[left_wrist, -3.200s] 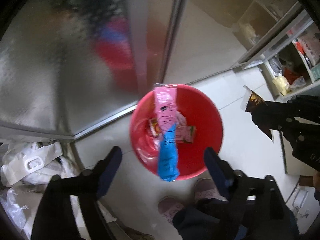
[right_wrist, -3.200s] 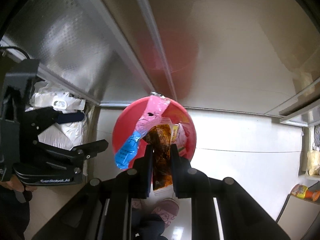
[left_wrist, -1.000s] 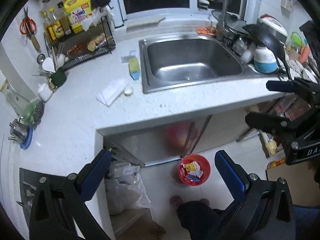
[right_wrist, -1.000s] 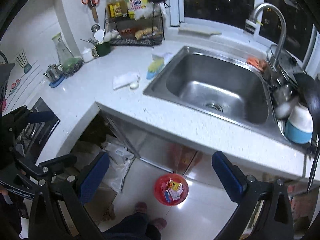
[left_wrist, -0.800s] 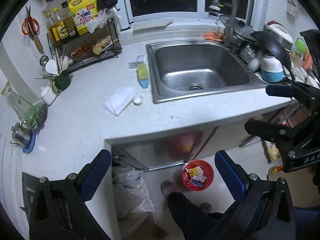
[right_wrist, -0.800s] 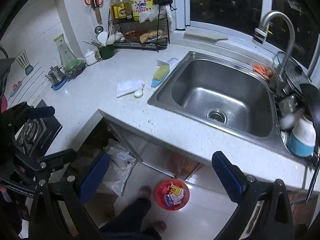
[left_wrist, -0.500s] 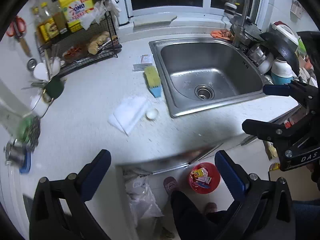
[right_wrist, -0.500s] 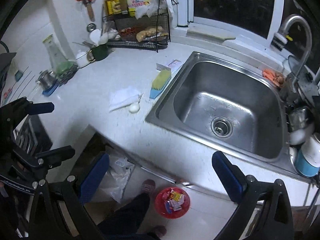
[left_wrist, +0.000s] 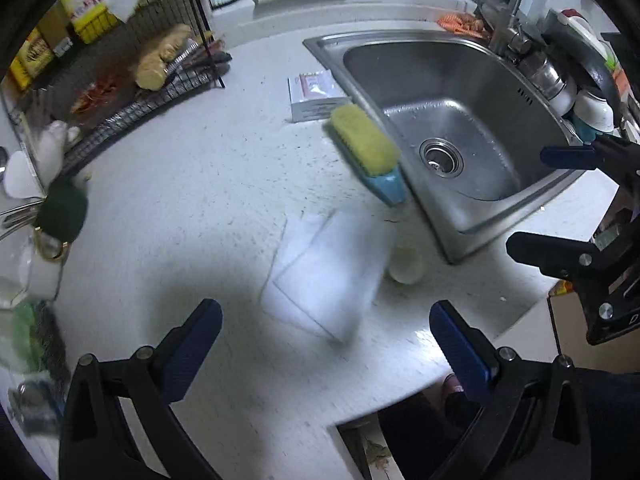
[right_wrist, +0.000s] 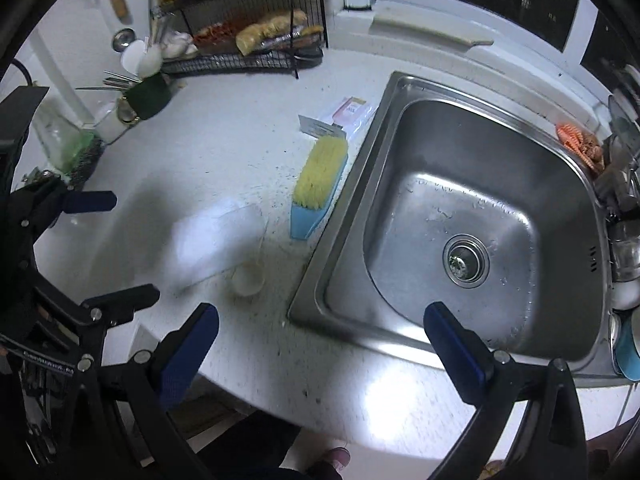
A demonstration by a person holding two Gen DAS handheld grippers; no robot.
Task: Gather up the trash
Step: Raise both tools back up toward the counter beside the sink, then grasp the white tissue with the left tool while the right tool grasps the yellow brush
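White speckled stone counter across most of both views. Shiny steel sink with a round drain in the upper right of the left wrist view; same sink filling the right half of the right wrist view. Black wire rack with food packs and yellow boxes along the top of the right wrist view, upper left in the left wrist view.

Left gripper at the bottom of its own view, blue pads spread wide, holding nothing, hanging over the counter. Right gripper at the bottom of its own view, blue pads also spread wide, holding nothing, with one pad over the counter and one over the sink.

Flat white blurry wrapper lying on the counter in the middle of the left wrist view, just above the gap between the left pads; left of middle in the right wrist view. Yellow scrub brush with a blue base just beside the sink edge, near the wrapper's far end. Small pink and white box past the brush. Small pale round thing, touching the wrapper's right edge, too blurry to tell what.
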